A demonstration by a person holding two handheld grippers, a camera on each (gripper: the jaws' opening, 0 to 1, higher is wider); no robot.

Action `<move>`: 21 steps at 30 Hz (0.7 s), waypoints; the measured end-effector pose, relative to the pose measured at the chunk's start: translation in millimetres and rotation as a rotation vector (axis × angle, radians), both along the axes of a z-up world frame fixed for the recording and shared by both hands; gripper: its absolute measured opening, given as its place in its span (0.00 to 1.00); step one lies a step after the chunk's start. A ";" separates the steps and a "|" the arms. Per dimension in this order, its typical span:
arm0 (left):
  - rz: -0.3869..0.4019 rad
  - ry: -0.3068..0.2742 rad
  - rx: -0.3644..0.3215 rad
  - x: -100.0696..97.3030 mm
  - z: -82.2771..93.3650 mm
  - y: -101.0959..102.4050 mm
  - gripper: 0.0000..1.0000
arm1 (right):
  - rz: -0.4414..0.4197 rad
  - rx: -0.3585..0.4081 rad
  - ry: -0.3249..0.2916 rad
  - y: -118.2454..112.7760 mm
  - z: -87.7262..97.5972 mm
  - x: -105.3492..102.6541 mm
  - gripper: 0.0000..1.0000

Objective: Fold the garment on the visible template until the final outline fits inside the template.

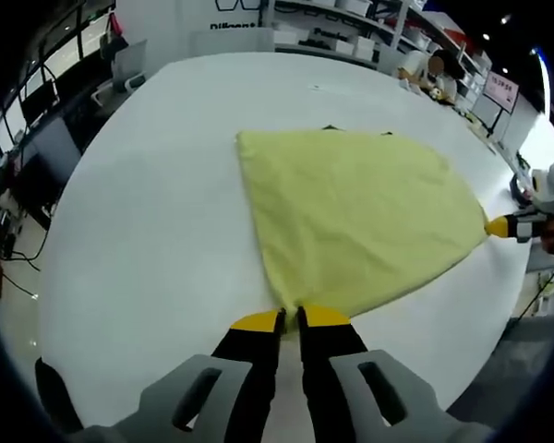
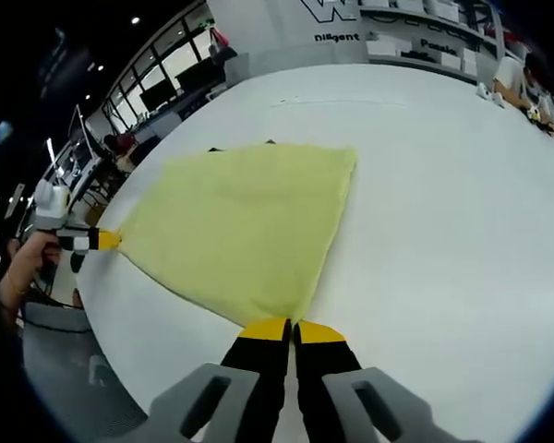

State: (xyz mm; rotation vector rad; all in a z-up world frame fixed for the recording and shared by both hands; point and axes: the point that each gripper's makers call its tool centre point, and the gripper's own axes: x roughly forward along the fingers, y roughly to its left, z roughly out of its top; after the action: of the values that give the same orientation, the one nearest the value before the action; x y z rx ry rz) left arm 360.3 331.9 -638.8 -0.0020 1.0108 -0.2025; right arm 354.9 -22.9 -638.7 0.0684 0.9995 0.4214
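Observation:
A pale yellow garment (image 1: pixel 351 212) lies folded and stretched flat on the white table (image 1: pixel 148 221). My left gripper (image 1: pixel 291 318) is shut on its near corner, yellow tips pinching the cloth. At the right edge of the left gripper view, the right gripper (image 1: pixel 497 226) pinches the other corner. In the right gripper view the garment (image 2: pixel 240 221) spreads ahead, my right gripper (image 2: pixel 292 328) is shut on its near corner, and the left gripper (image 2: pixel 102 240) holds the far left corner, with a hand (image 2: pixel 23 272) behind it. Small dark template marks (image 1: pixel 331 127) peek out at the garment's far edge.
The table's edge (image 1: pixel 499 341) runs close to the right gripper. Shelves with boxes (image 1: pixel 351 28) stand beyond the table. A person (image 1: pixel 434 74) sits at the far right, and desks with monitors (image 1: pixel 37 138) are off to the left.

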 end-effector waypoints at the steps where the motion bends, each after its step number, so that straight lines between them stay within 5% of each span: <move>1: -0.007 -0.001 0.009 0.1 1.5 0.4 0.11 | 0.003 -0.005 -0.007 0.1 0.8 1.1 0.00; 9: 0.032 -0.095 0.040 9.2 26.8 9.9 0.11 | -0.040 -0.031 -0.123 -3.4 28.2 16.2 0.00; 21: 0.014 -0.138 -0.025 -7.1 53.5 -6.4 0.46 | -0.019 -0.017 -0.222 11.8 70.6 9.9 0.45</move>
State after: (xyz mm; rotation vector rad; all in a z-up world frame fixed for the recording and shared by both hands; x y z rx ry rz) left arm 353.2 325.5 -585.4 -0.0171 0.8704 -0.1999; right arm 364.8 -11.1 -568.1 0.0158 0.7835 0.3937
